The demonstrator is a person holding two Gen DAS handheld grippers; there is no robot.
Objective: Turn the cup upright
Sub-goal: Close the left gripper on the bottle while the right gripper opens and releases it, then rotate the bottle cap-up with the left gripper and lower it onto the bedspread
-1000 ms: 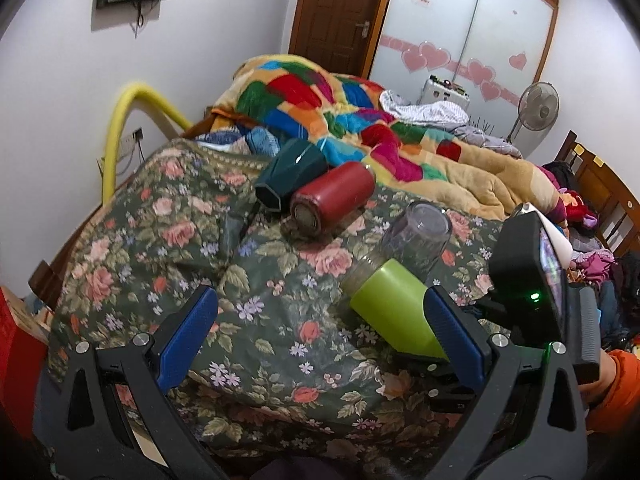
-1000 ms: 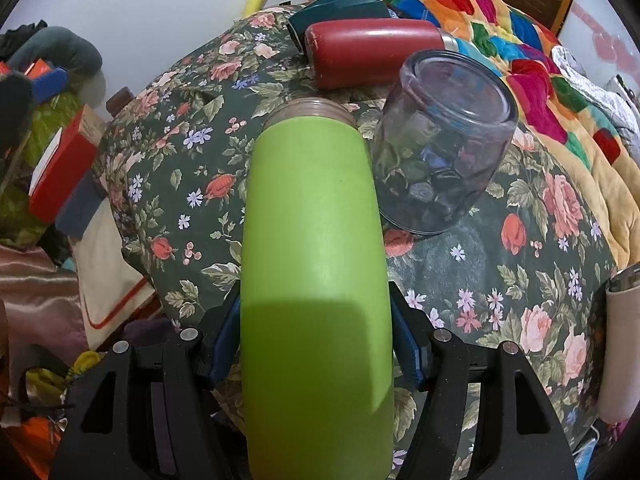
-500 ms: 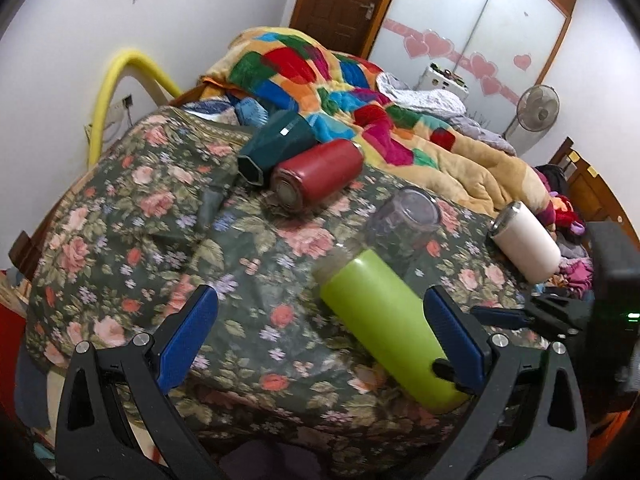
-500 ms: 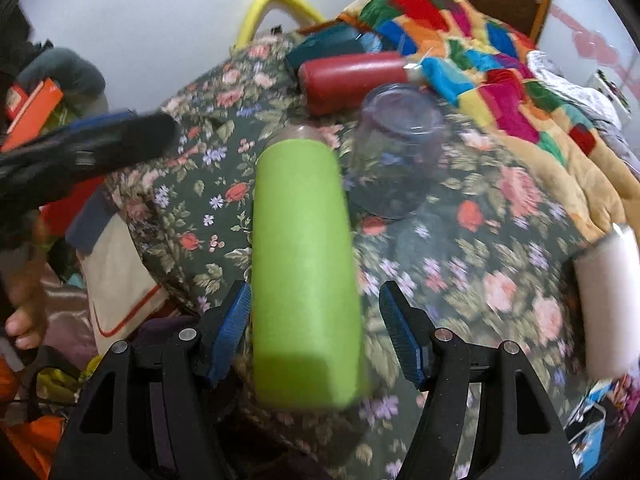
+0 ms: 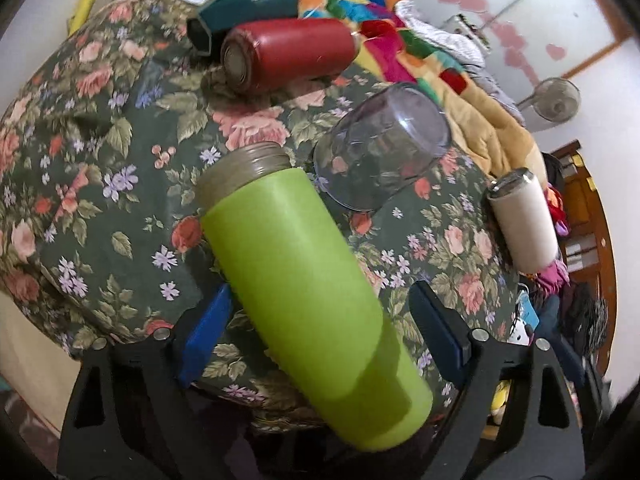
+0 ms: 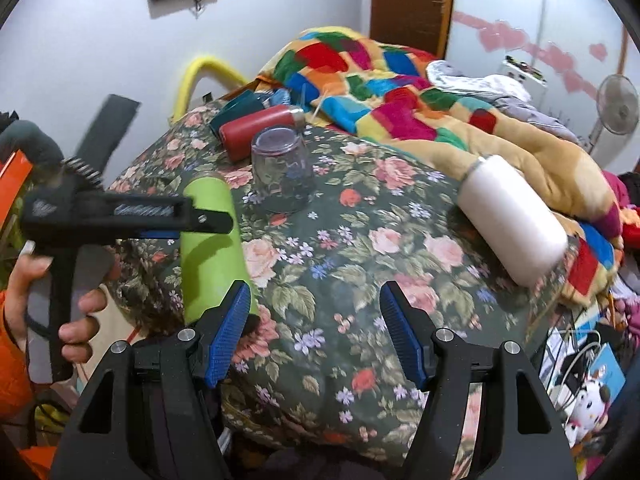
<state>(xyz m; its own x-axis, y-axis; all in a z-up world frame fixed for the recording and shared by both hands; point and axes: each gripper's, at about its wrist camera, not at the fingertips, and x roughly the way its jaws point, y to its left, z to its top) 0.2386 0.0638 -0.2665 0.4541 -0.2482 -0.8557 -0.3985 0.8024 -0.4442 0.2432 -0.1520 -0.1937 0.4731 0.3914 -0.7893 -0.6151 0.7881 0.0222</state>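
Floral bedding point(image 6: 360, 248) covers the near end of a bed and carries every item; a patchwork quilt point(image 6: 376, 92) lies heaped over the far part.

Green cup point(image 5: 296, 284) lies on its side near the bedding's near left edge, its grey threaded mouth pointing toward the far end. Its interior cannot be seen.

Left gripper point(image 5: 320, 332) straddles the green cup with its blue pads spread wide. One pad point(image 5: 204, 340) sits just beside the cup's left flank and the other stands clear of its right flank; whether either touches cannot be told. In the right wrist view the left gripper point(image 6: 160, 216) reaches across the green cup point(image 6: 210, 248).

Right gripper point(image 6: 316, 336) hovers over bare bedding at the near edge, tongs wide apart and holding nothing. Its left pad stands just beside the cup's base.

Clear glass point(image 5: 380, 156) stands mouth down just beyond the green cup, toward the middle of the bedding, with nothing inside.

Red bottle point(image 5: 288, 54) lies on its side toward the far left corner. A dark teal cup point(image 5: 244, 12) lies against it on the far side.

White cup point(image 6: 512, 220) lies on its side at the right edge, against the quilt.
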